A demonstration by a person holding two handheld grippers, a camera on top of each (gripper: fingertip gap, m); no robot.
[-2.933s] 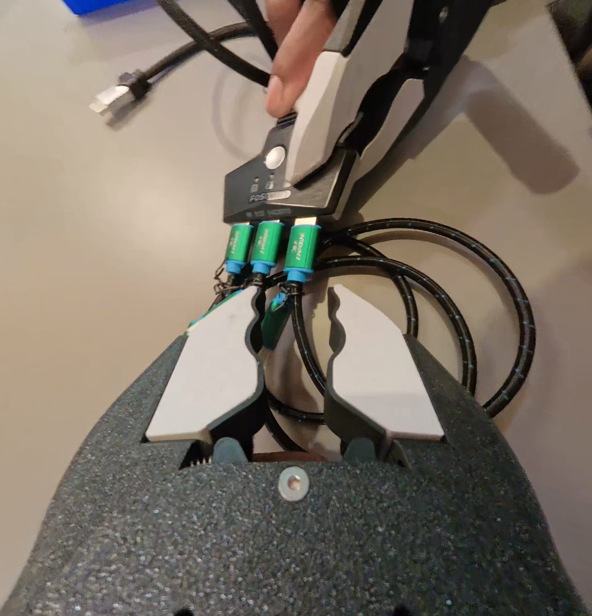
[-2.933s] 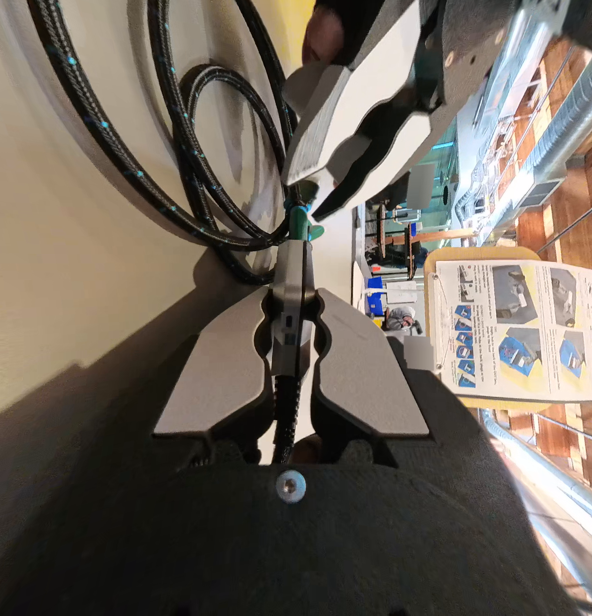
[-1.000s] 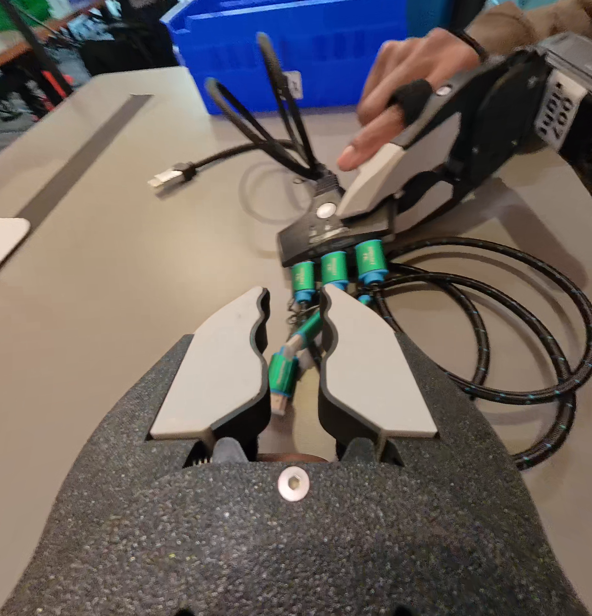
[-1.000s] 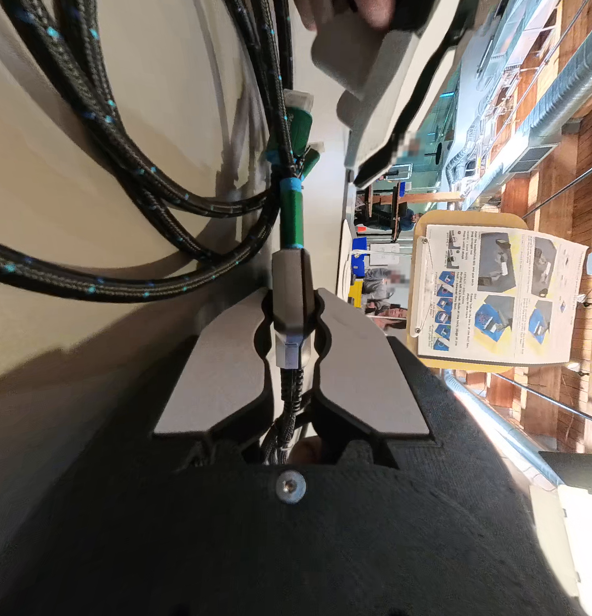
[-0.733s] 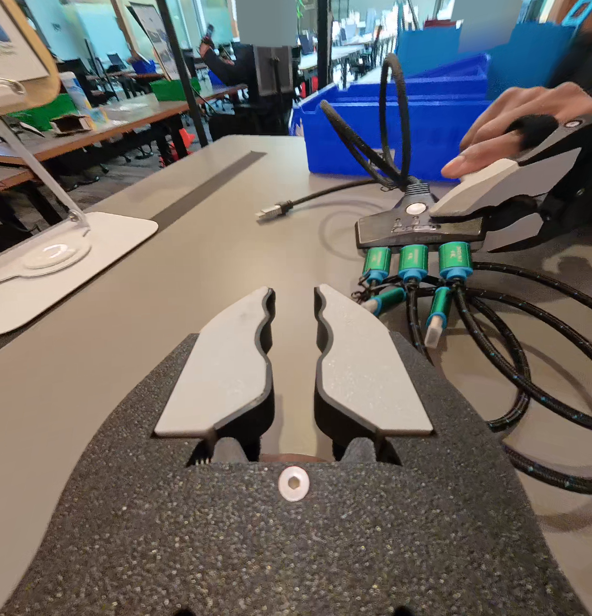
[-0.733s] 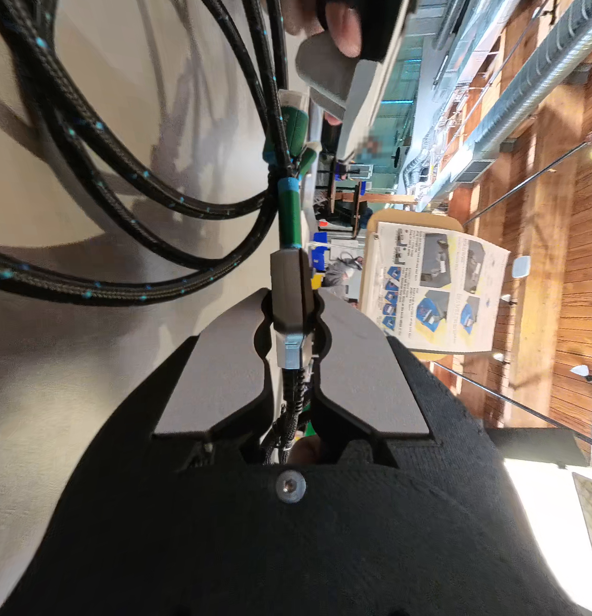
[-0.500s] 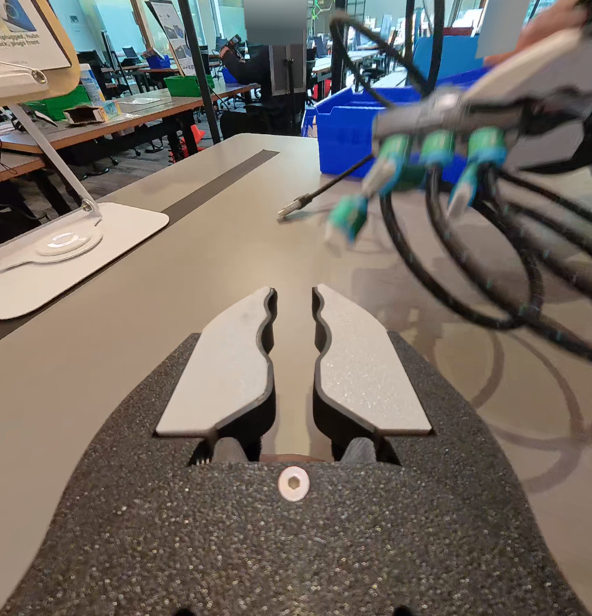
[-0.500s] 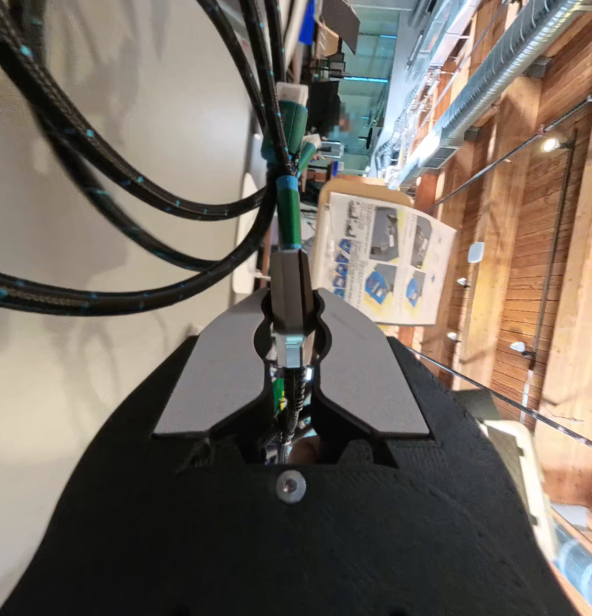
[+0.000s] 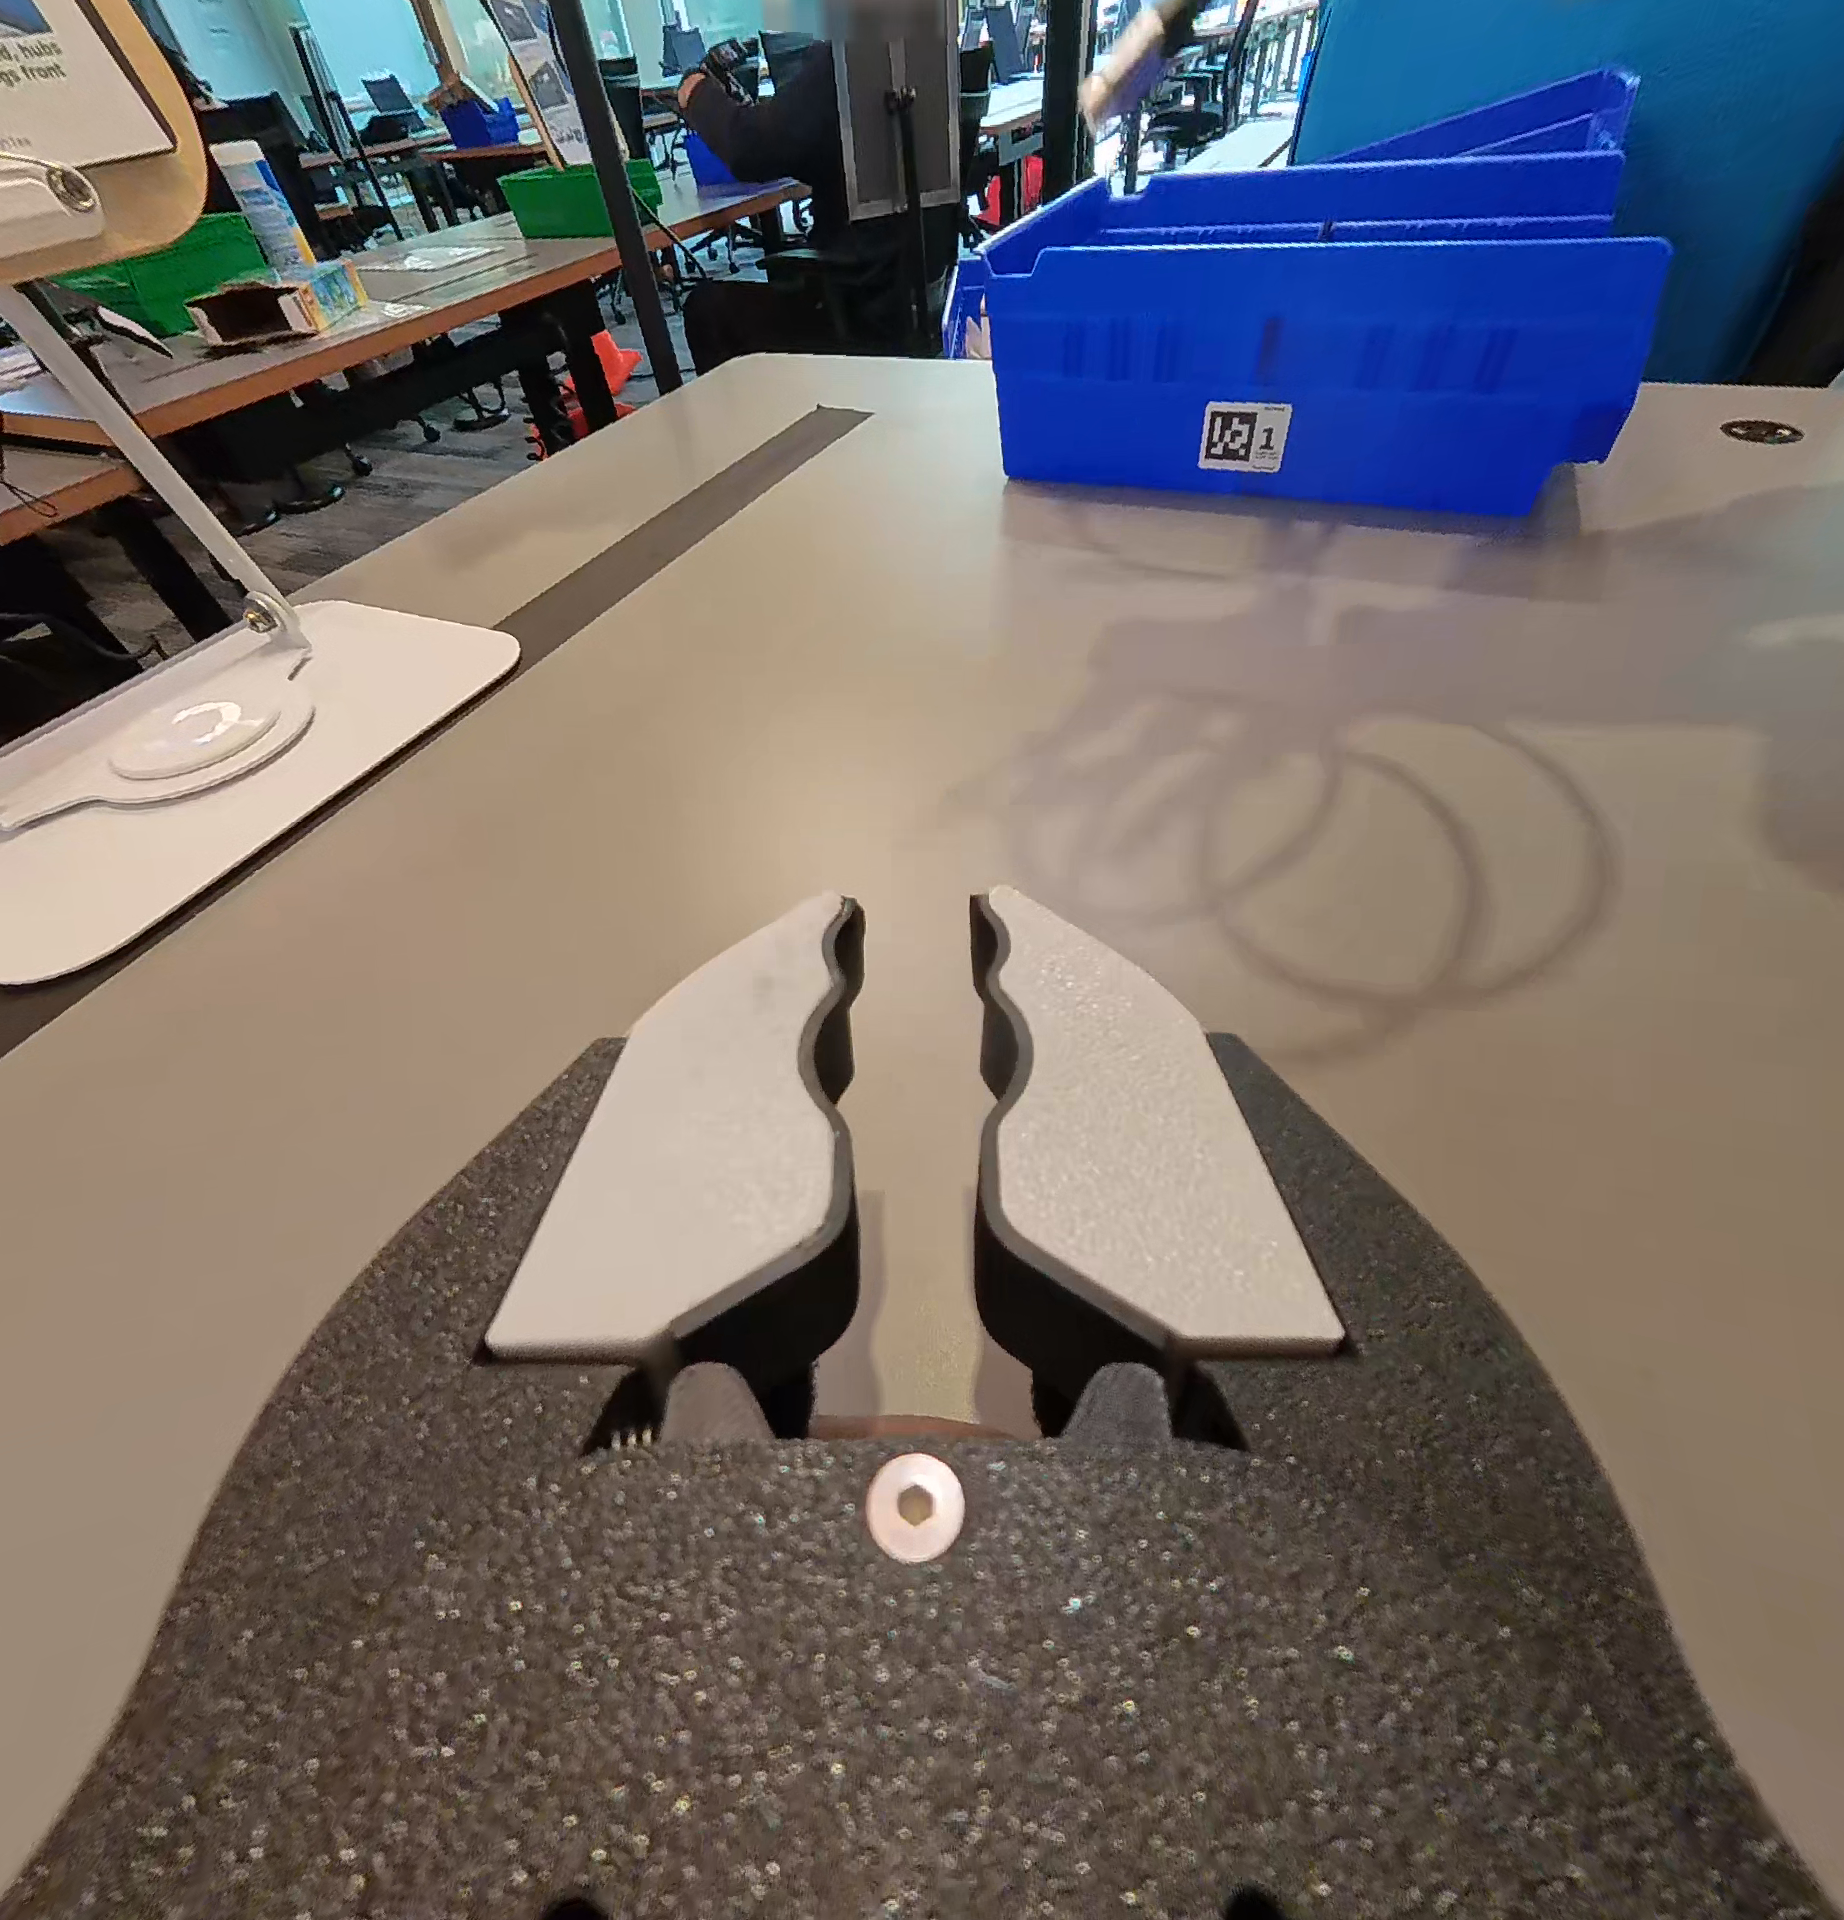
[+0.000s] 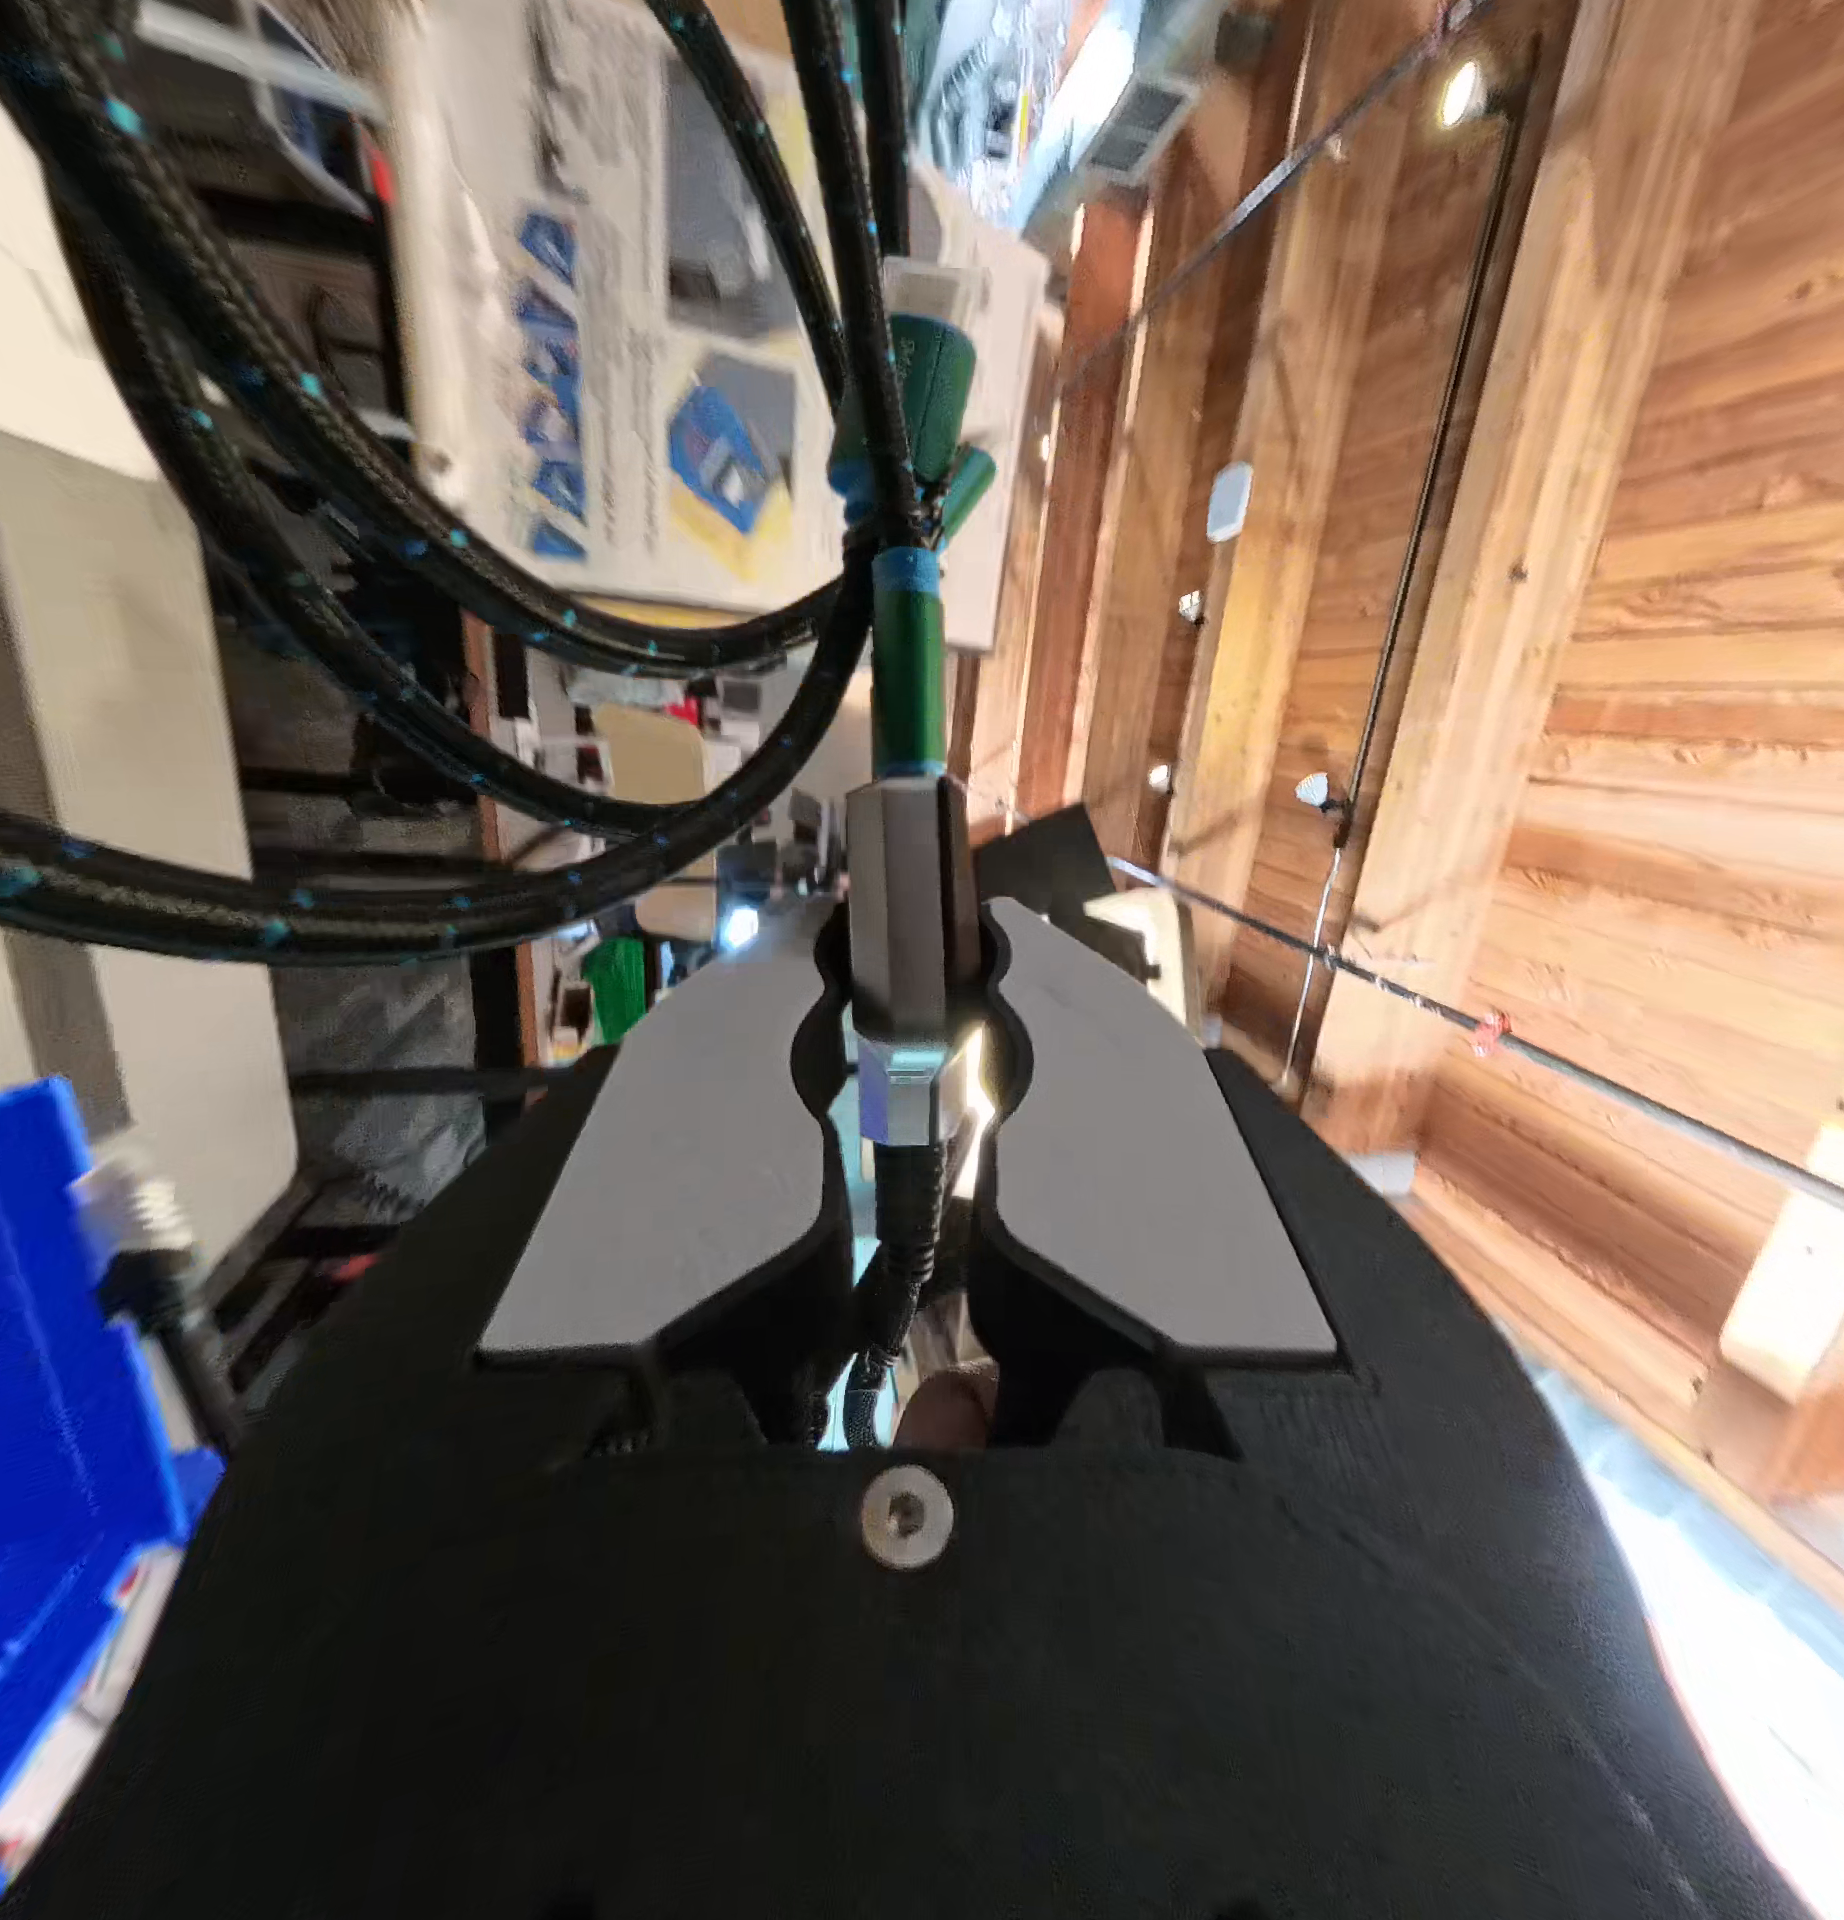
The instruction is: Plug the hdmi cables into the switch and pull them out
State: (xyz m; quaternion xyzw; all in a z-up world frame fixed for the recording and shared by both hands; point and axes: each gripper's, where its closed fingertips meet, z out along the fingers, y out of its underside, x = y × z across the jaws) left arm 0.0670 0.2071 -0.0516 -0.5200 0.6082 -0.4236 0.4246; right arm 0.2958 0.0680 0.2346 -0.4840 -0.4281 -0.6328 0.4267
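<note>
My right gripper (image 10: 905, 961) has lifted the grey hub (image 10: 902, 914) off the table (image 9: 689, 790), pads clamped on it; cables (image 10: 398, 582) dangle and could snag the blue bin (image 9: 1313, 343). Left gripper (image 9: 916, 914) hangs apart, empty

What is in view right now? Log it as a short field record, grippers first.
left gripper: fingers apart, nothing between them, over the bare grey table
right gripper: fingers closed on a slim dark adapter box, held edge-on
attached to box: green plug at its far end, black braided cables looping to the left
beyond left gripper: blue bin with a square code sticker, white stand base to the left
on table: only blurred looped shadows, no cables lying there
</note>
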